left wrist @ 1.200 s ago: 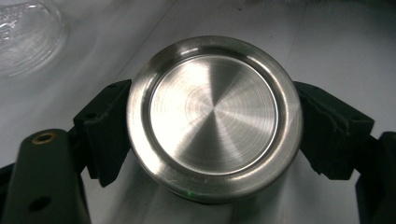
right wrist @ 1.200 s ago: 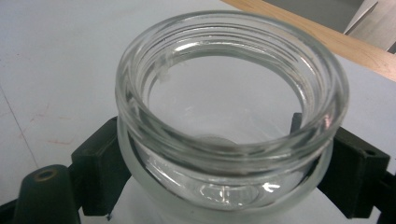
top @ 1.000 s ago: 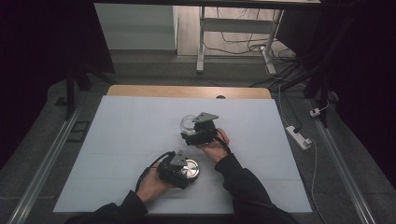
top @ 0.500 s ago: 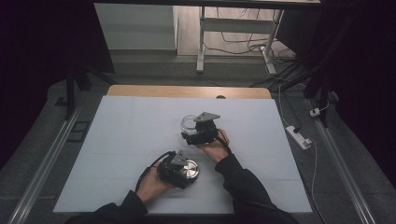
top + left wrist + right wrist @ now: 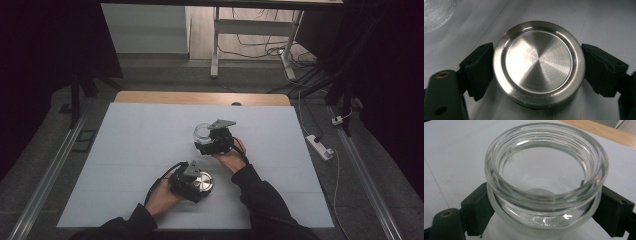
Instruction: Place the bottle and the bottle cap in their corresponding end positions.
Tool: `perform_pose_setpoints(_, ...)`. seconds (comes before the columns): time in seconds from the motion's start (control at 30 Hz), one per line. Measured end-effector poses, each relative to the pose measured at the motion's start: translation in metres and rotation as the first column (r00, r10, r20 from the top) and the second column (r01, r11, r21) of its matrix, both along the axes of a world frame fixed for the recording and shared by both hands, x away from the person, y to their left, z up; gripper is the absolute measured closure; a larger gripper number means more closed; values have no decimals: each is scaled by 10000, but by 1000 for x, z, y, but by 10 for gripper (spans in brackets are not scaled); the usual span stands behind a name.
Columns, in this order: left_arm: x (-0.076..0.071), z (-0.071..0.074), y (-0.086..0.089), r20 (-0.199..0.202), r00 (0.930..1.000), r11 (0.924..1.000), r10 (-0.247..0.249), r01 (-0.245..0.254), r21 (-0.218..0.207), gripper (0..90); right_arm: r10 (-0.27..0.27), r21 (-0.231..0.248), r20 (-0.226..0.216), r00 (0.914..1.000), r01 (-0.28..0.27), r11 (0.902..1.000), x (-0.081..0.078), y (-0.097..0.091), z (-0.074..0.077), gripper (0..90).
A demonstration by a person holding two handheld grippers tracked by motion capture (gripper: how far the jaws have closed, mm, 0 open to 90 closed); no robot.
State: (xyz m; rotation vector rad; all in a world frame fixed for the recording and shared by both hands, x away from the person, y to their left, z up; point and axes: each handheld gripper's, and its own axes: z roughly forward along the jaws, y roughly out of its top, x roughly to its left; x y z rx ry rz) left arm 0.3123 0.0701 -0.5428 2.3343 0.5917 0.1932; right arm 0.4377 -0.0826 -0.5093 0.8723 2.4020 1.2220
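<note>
A round brushed-steel lid [image 5: 537,61] lies flat on the white table between the jaws of my left gripper [image 5: 536,68], whose jaws have just been opening; the pads stand beside the rim at left and right. From above, the lid [image 5: 204,181] and left gripper [image 5: 200,184] are near the front centre. A clear glass jar [image 5: 546,170] stands upright, mouth open, between the jaws of my right gripper [image 5: 542,213], which have also just been opening. The jar [image 5: 202,131] and right gripper [image 5: 205,137] sit at mid-table.
The white table sheet [image 5: 125,150] ends in a wooden strip [image 5: 200,97] at the far edge. A power strip [image 5: 320,146] and cables lie on the floor to the right. The jar's rim [image 5: 435,12] shows blurred past the lid in the left gripper view.
</note>
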Motion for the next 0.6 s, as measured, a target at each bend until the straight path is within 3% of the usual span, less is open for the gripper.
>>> perform_pose_setpoints(0.33,-2,2,3,34,9998,9997,217,-217,-92,57,136,-53,-286,9995,-138,9999,0,-2,4,42)
perform_pose_setpoints(0.6,-5,10,10,-187,9992,9980,344,-354,-520,29,201,-187,-282,9994,-207,9996,-4,-7,9,2)
